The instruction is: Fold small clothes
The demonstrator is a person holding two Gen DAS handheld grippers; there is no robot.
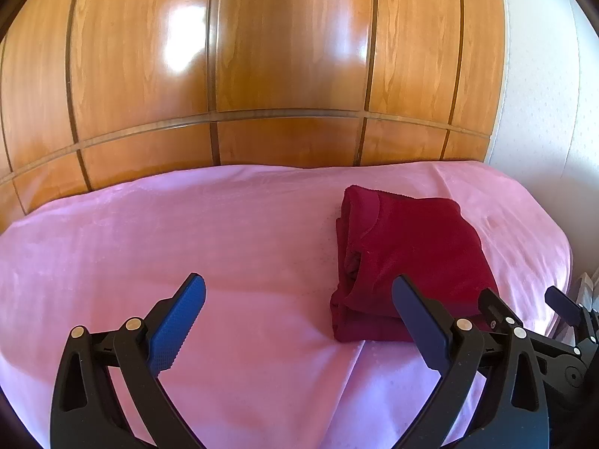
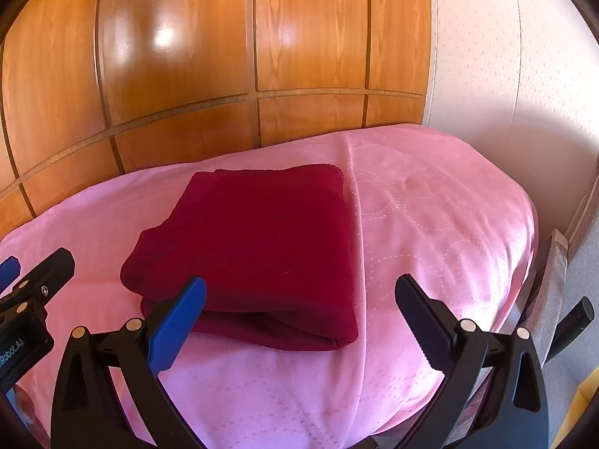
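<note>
A dark red garment (image 1: 408,262) lies folded into a thick rectangle on the pink bed cover (image 1: 187,232); it also shows in the right wrist view (image 2: 262,247). My left gripper (image 1: 299,299) is open and empty, hovering just in front of and left of the garment. My right gripper (image 2: 299,299) is open and empty, in front of the garment's near edge. The right gripper also shows at the right edge of the left wrist view (image 1: 524,299). The left gripper's fingers (image 2: 41,269) show at the left edge of the right wrist view.
A glossy wooden wardrobe (image 1: 262,56) stands right behind the bed. A white textured wall (image 2: 505,75) is on the right. The bed's right edge (image 2: 531,247) drops off toward the floor. A black handle (image 2: 576,318) sticks out at the lower right.
</note>
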